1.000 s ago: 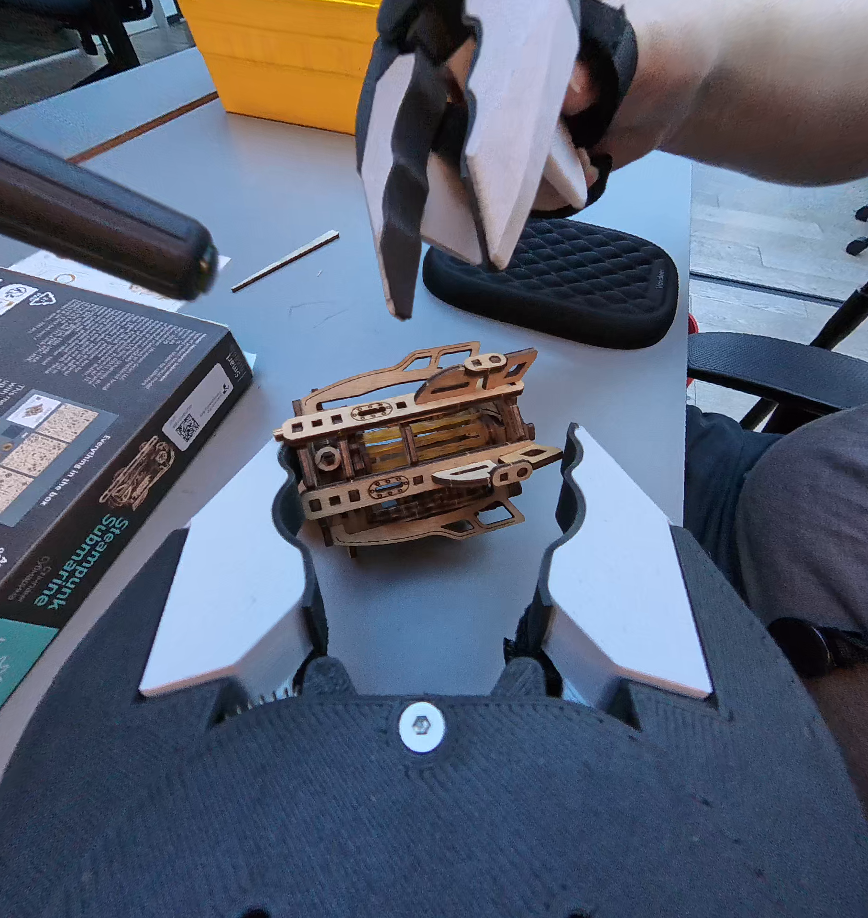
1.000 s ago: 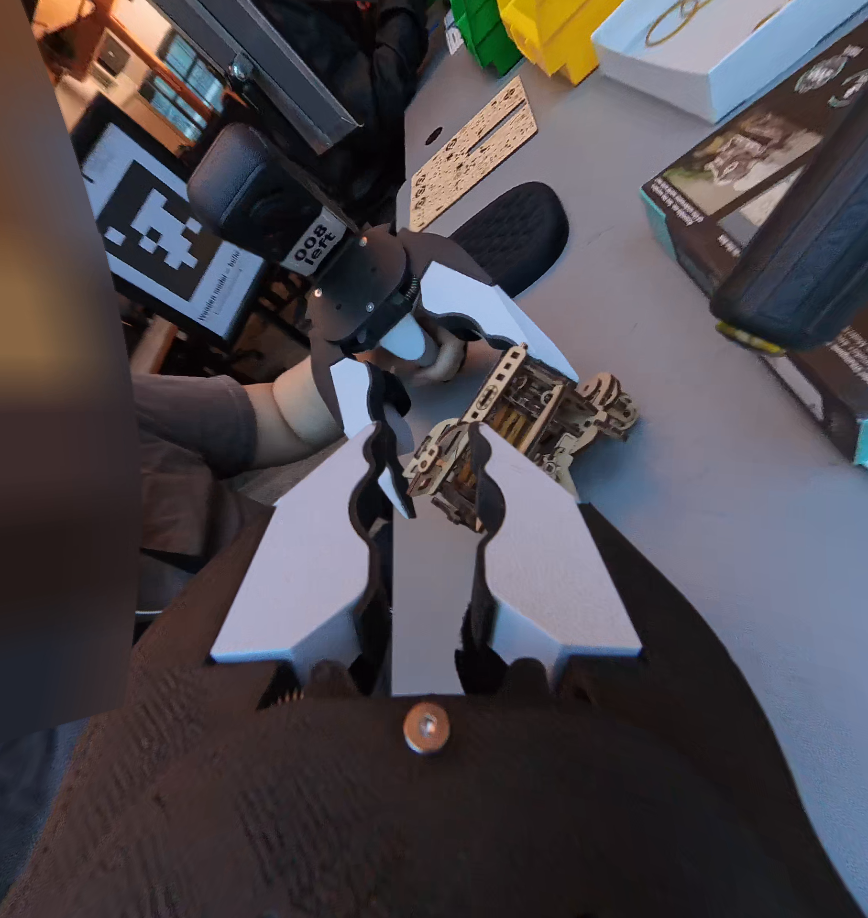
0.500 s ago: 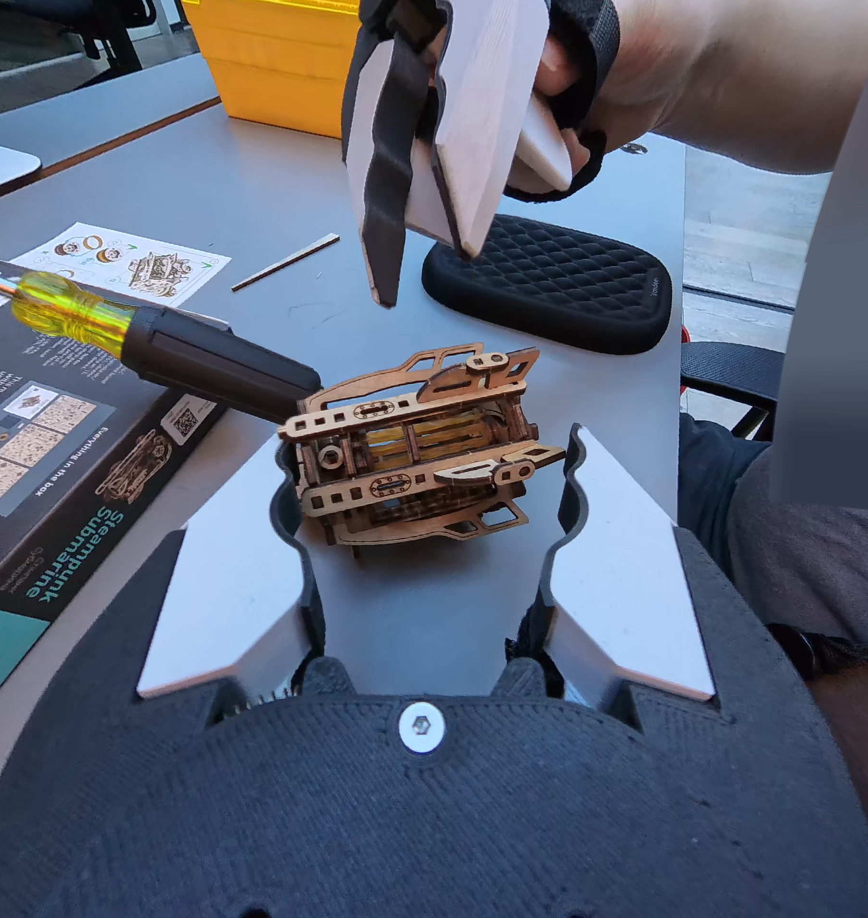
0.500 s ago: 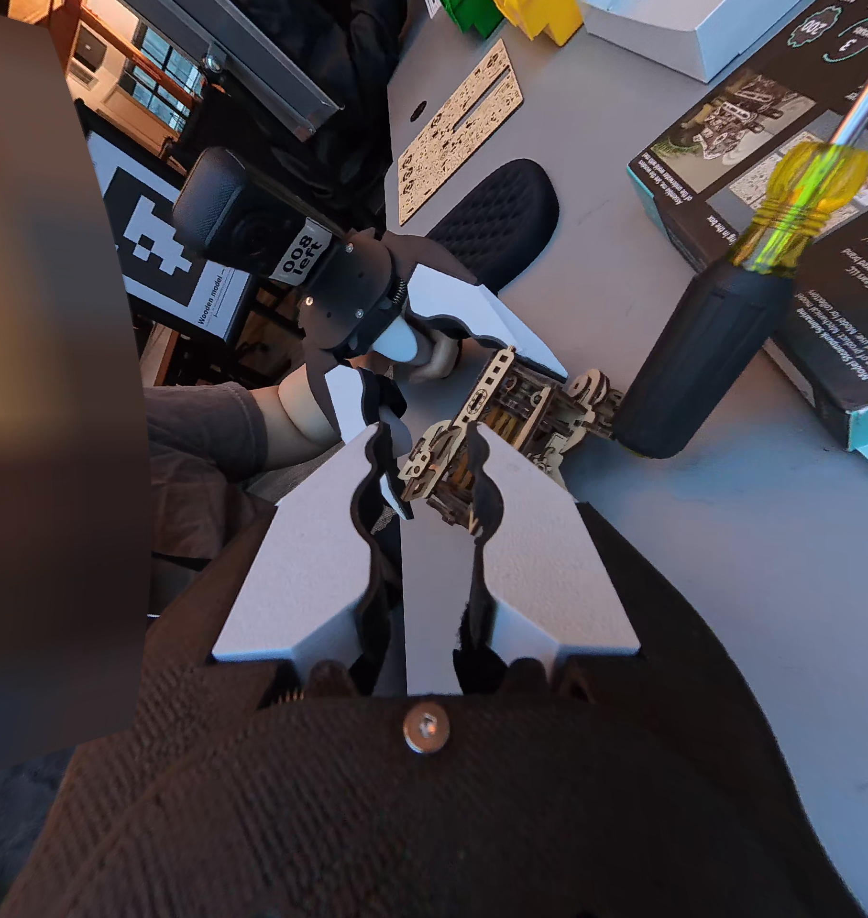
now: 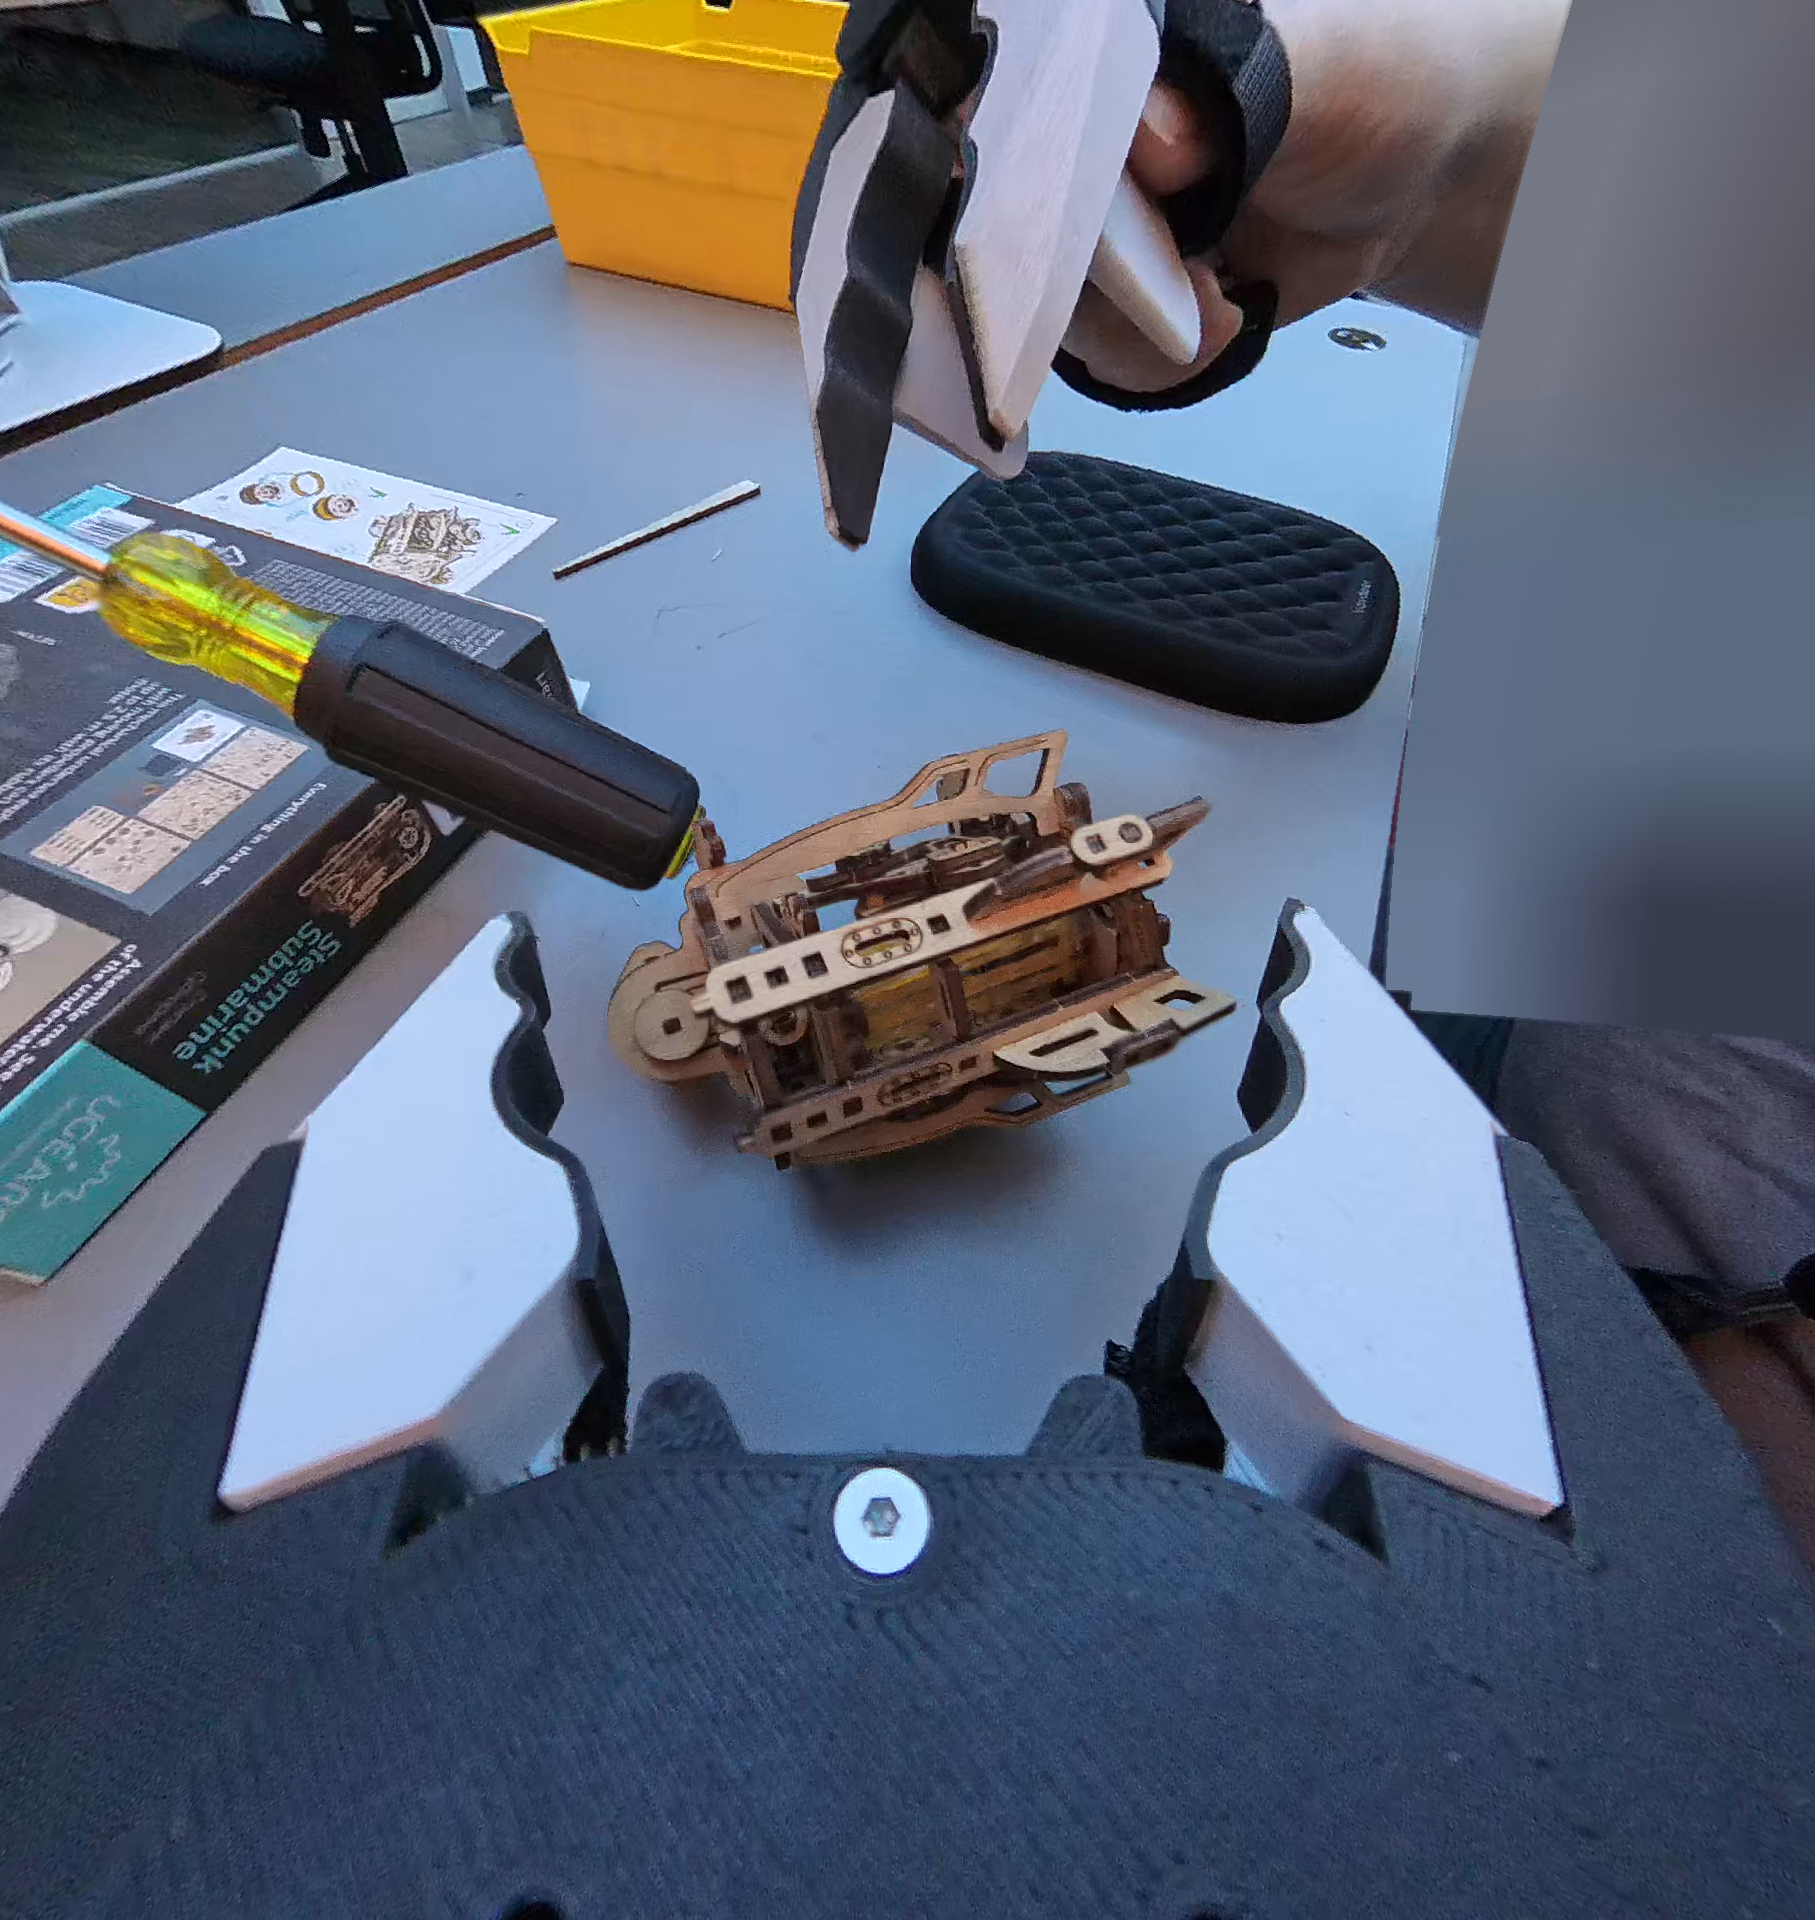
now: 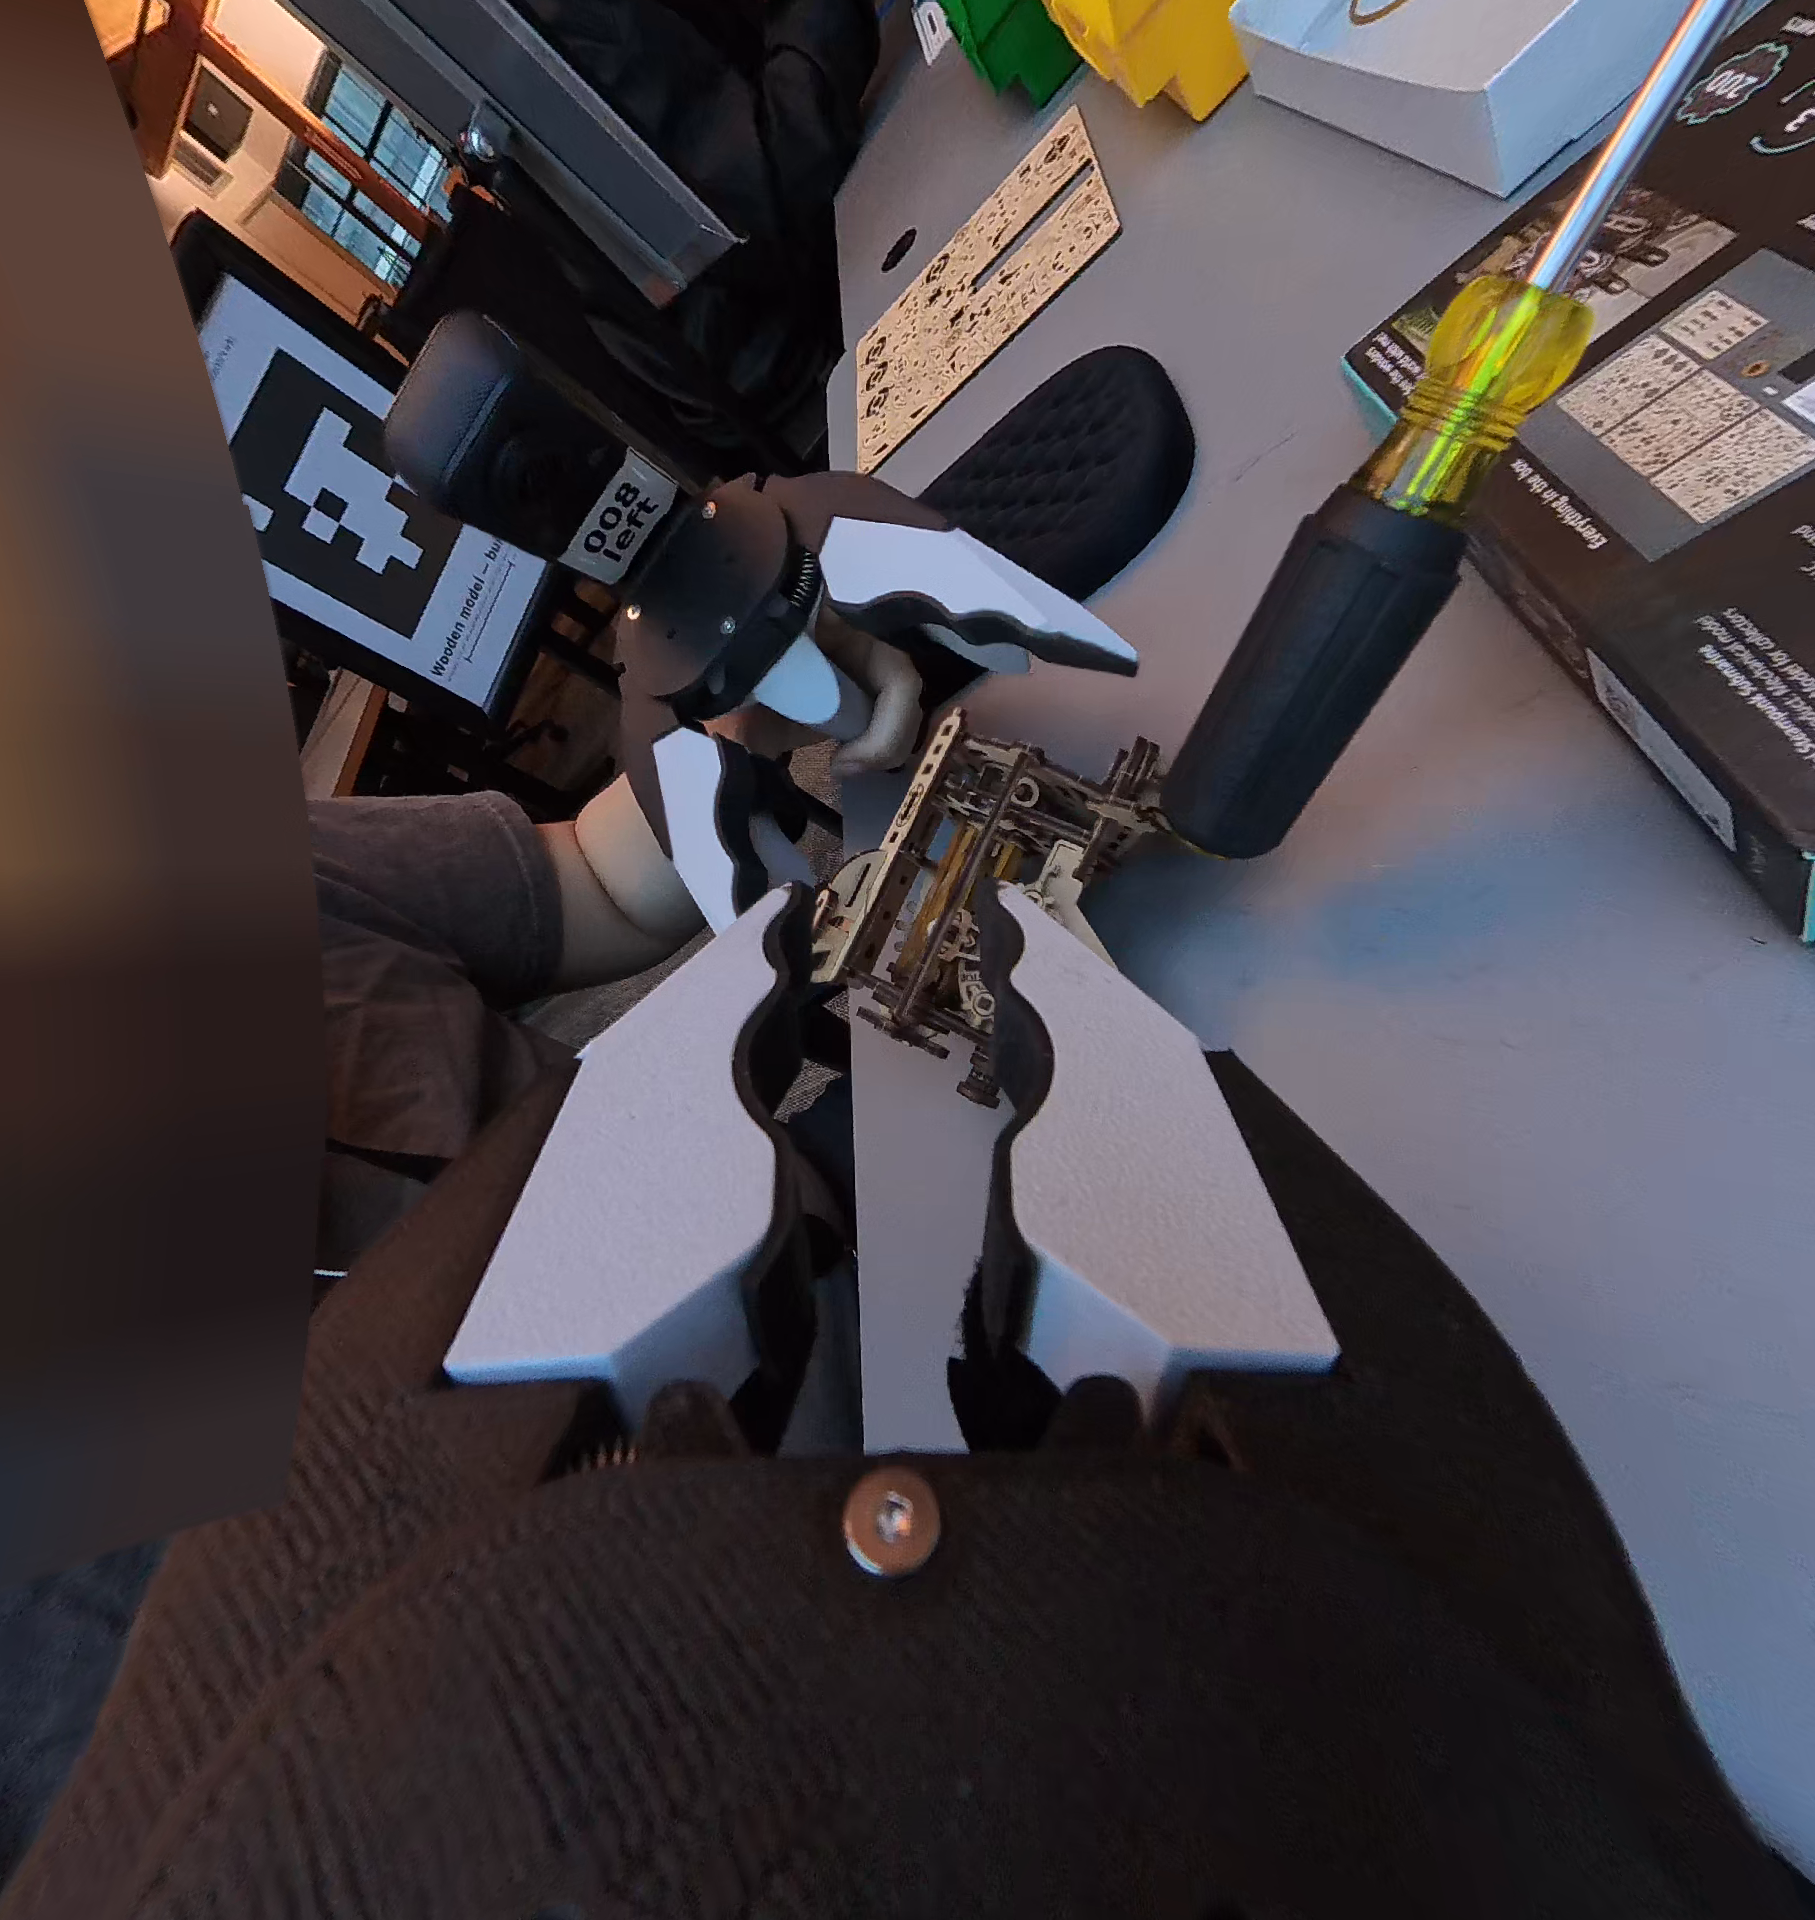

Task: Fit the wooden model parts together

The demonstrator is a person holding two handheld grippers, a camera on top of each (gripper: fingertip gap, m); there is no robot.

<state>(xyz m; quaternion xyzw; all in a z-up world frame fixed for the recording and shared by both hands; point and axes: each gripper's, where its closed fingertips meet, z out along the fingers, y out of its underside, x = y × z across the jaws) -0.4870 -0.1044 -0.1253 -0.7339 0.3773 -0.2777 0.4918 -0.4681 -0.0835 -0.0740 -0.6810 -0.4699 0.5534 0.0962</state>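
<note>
While a screwdriver (image 5: 487, 732) butts the wooden model (image 5: 913, 977) between the spread, empty left tool (image 5: 898, 1003), the narrowly gapped right tool (image 6: 898, 914) looks empty; next: clamp the model.

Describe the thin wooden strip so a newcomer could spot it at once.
Start at the grey table and find the yellow bin at its far edge. Nearer than the bin, left of the black quilted pad, lies the wooden strip, flat and alone. Unlike the wooden model, it is one plain, pale sliver.
</note>
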